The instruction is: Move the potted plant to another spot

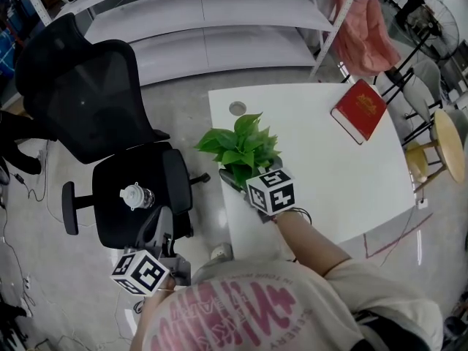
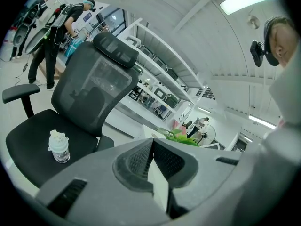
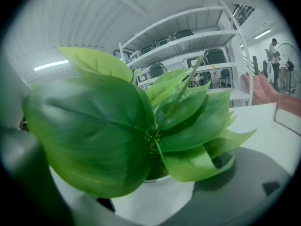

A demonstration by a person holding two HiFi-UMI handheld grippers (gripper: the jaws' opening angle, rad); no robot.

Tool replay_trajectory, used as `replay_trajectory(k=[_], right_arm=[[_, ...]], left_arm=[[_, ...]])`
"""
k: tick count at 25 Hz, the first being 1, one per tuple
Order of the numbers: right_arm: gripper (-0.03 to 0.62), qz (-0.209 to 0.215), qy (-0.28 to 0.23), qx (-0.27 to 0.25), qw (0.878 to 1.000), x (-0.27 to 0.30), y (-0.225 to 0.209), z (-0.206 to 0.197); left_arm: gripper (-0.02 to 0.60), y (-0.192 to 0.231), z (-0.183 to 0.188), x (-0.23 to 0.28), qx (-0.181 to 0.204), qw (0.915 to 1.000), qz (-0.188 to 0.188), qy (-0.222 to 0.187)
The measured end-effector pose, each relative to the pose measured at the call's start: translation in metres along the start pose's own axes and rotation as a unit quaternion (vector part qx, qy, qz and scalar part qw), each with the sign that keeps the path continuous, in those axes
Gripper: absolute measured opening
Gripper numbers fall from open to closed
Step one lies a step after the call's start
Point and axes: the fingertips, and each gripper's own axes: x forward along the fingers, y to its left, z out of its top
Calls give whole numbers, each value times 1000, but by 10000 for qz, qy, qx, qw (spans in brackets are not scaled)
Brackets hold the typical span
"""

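The potted plant [image 1: 240, 146] has broad green leaves and a white pot [image 3: 153, 199]. It is at the left edge of the white table [image 1: 329, 159]. My right gripper [image 1: 238, 175] reaches in from the near side, its jaws on either side of the pot, shut on it; the leaves [image 3: 117, 121] fill the right gripper view. Whether the pot rests on the table or hangs just above it is hidden. My left gripper [image 1: 161, 231] is low at the left, beside the chair seat, its jaws [image 2: 153, 147] pressed together on nothing.
A red book [image 1: 359, 110] lies at the table's far right corner, and a round cable hole [image 1: 238, 108] is behind the plant. A black office chair [image 1: 110, 123] with a small bottle [image 1: 136, 195] on its seat stands left of the table. A wooden stool [image 1: 447, 143] is at the right, and shelving [image 1: 205, 20] stands behind.
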Motion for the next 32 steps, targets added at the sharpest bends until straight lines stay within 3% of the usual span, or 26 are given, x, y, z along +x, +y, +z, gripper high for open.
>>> replay_trajectory(k=[8, 32], right_arm=[[535, -311, 70, -26, 9995, 1, -6, 3], [535, -1105, -34, 818, 9905, -37, -4, -6]], left_arm=[[3, -1, 14, -1, 115, 9996, -268, -43], [3, -12, 44, -2, 417, 9918, -1197, 148]])
